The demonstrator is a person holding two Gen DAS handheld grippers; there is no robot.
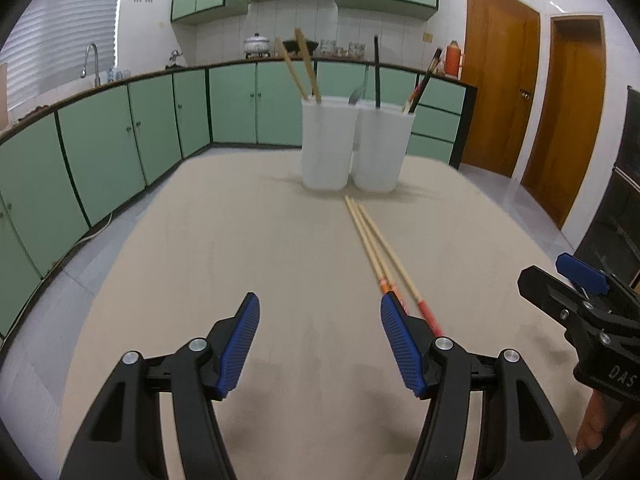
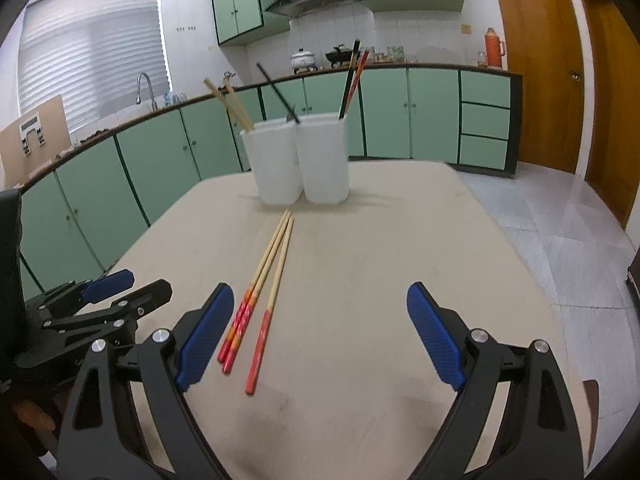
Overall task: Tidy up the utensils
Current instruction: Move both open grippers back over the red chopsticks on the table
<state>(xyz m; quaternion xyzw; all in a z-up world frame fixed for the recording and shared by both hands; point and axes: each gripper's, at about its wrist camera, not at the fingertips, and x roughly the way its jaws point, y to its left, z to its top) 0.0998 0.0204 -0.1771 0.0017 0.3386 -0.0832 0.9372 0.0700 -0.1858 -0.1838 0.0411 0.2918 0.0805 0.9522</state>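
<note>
Three bamboo chopsticks with red-orange handles [image 2: 264, 284] lie side by side on the beige table [image 2: 380, 248], tips toward two white holders; they also show in the left wrist view [image 1: 380, 252]. The left holder [image 2: 275, 166] [image 1: 327, 142] holds plain bamboo chopsticks. The right holder [image 2: 323, 158] [image 1: 382, 148] holds dark chopsticks and a utensil. My left gripper [image 1: 320, 344] is open and empty, just left of the chopstick handles. My right gripper [image 2: 320, 336] is open and empty, with the handles lying just inside its left finger.
Green kitchen cabinets [image 2: 168, 160] with a sink and a counter run around the left and back. Wooden doors [image 2: 536, 68] stand at the right. Tiled floor [image 2: 560, 232] lies beyond the table's right edge. Each gripper shows at the edge of the other's view.
</note>
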